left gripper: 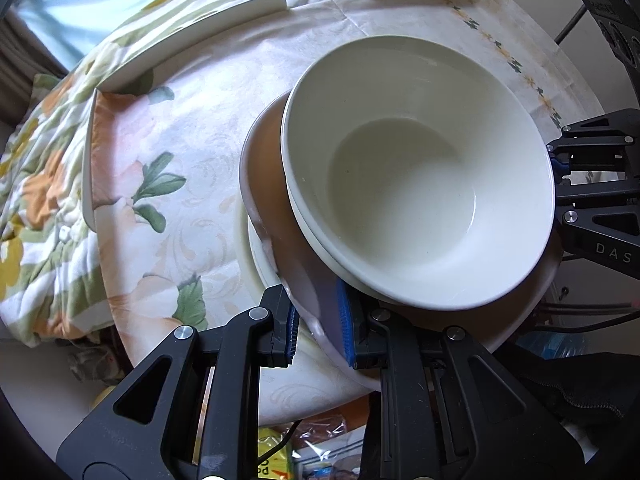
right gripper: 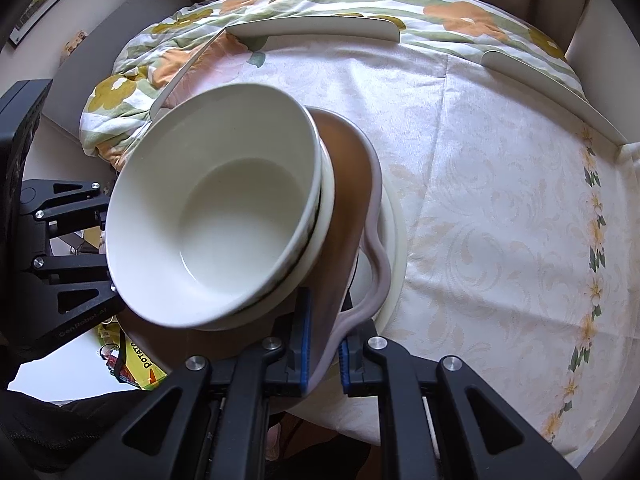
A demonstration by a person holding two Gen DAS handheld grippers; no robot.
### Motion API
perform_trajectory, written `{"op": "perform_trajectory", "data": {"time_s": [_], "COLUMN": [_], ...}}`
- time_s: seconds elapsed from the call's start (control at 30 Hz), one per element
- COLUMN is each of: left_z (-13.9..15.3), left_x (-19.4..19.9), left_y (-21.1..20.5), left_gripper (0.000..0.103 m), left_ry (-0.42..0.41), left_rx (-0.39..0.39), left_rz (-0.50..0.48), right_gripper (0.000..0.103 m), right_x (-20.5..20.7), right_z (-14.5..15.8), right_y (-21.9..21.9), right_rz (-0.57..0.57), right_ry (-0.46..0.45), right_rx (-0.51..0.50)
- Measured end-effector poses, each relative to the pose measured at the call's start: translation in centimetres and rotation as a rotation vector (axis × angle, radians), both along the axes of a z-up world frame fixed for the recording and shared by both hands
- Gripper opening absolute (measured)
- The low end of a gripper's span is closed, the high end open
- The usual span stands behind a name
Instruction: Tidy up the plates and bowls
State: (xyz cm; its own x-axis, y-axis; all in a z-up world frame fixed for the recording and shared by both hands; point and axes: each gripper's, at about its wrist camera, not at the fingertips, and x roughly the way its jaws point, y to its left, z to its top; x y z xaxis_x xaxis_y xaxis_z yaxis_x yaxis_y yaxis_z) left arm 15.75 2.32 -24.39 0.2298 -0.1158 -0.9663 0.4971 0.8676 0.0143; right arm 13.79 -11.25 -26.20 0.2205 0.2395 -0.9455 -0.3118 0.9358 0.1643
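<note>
At the middle of both frames, we pinch the brown plate [left gripper: 276,216] with left tongs [left gripper: 318,326] and right tongs [right gripper: 324,350], bowls [left gripper: 420,176] already stacked, only setting down left.

The top bowl [left gripper: 420,184] is plain creamy white inside and out, and the bowl under it [right gripper: 326,216] shows the same white along its rim. The wavy-edged plate [left gripper: 276,216] beneath them is warm brown on its face with a pale lilac-grey rim. Under that lies a white plate [right gripper: 396,232]. The tablecloth [right gripper: 480,200] is cream with a faint tone-on-tone scroll pattern and a border of small orange flowers with green leaves. The quilt [left gripper: 44,184] carries orange and mustard flowers, green leaves and green stripes on white. The gripper pads [left gripper: 345,320] are bright blue on black fingers
</note>
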Motion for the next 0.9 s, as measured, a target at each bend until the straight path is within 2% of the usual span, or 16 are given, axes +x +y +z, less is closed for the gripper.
{"op": "perform_trajectory", "data": {"time_s": [0.4,0.63,0.7,0.77,0.83,0.9], "left_z": [1.1,1.9,2.1,2.4,2.7,3.0], "left_x": [0.1,-0.3,-0.4,-0.6,-0.8,-1.1], "left_y": [-0.1,-0.2,-0.2,-0.2,-0.1,-0.1], "left_gripper": [0.015,0.017,0.017,0.017,0.018,0.018], "left_ry": [0.028,0.039,0.043,0.043,0.045,0.042], "left_rx": [0.051,0.077,0.081,0.084,0.079,0.082], "left_rz": [-0.017,-0.015,-0.016,-0.019,-0.021,-0.028], "right_gripper": [0.011,0.011,0.018,0.039,0.045,0.045], "right_x": [0.1,0.3,0.1,-0.2,-0.5,-0.8], "right_z": [0.0,0.5,1.0,1.4,1.7,1.9], "right_y": [0.4,0.1,-0.1,-0.4,-0.9,-1.2], "right_rz": [0.011,-0.031,-0.042,-0.059,-0.078,-0.096], "right_ry": [0.018,0.042,0.037,0.037,0.036,0.039], "right_rx": [-0.031,-0.038,-0.043,-0.054,-0.043,-0.043]}}
